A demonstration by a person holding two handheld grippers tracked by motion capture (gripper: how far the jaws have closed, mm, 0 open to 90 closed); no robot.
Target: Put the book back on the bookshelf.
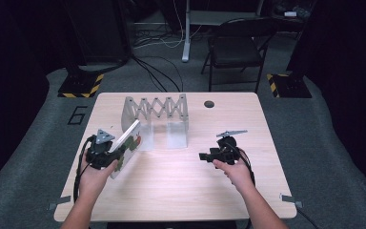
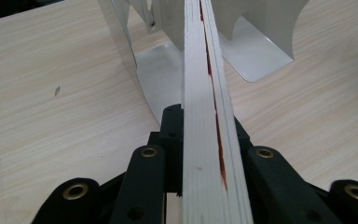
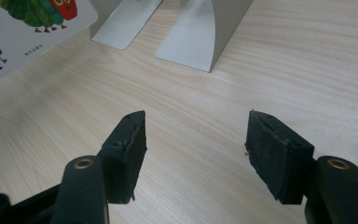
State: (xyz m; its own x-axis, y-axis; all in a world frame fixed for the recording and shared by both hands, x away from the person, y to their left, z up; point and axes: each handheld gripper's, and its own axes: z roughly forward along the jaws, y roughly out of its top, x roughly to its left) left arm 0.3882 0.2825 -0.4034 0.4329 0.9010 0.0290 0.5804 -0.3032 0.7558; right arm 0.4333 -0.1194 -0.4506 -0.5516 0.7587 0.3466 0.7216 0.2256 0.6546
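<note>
A book (image 1: pixel 126 145) is clamped edge-on between the jaws of the left gripper (image 1: pixel 106 151), held tilted above the table (image 1: pixel 181 191) just in front of the metal rack (image 1: pixel 157 114). The left forearm is stretched forward from the table's near edge. The right gripper (image 1: pixel 209 156) is held level, pointed leftward, its jaws parted and empty, well apart from the book.

white book (image 1: pixel 128 143), silver rack (image 1: pixel 157 112), black fingers (image 3: pixel 126 154)

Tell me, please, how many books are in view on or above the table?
1. The book is clamped edge-on in the left gripper, in front of the expanding metal rack. None stands in the rack.
</note>
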